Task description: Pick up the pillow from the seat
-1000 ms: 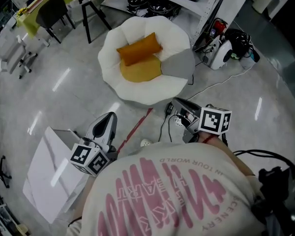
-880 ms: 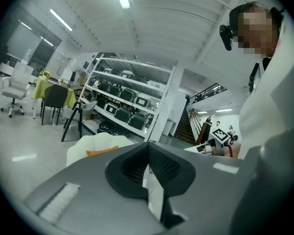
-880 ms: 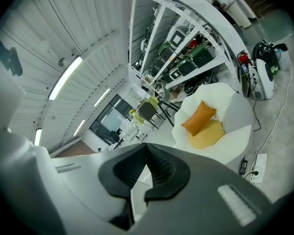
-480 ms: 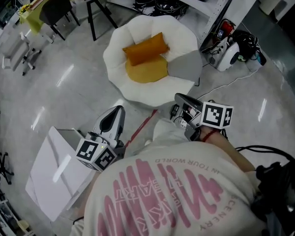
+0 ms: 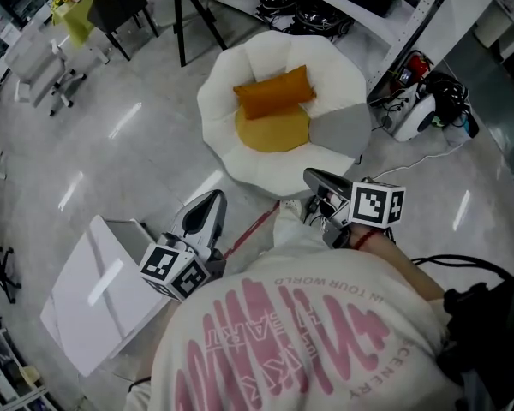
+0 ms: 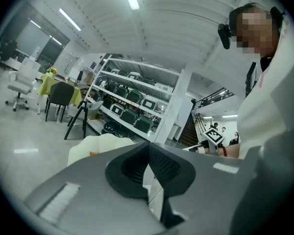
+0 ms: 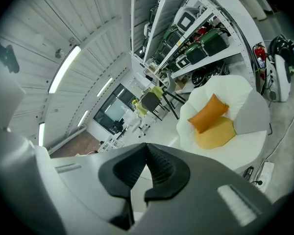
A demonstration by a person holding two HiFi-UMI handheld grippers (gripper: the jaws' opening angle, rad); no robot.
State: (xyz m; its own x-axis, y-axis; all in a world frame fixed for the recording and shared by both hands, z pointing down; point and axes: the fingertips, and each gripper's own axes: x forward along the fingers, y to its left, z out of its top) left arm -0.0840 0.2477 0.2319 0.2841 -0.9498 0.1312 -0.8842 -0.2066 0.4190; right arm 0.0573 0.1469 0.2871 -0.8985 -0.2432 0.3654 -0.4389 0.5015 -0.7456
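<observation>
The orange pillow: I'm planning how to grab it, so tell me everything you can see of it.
The orange pillow is a plump rectangular cushion, plain and soft-looking like fabric. It lies slanted at the back of the white padded seat, against the backrest, its lower edge over a round yellow cushion. Nothing else touches it.

Seat nearer than a second ago
</observation>
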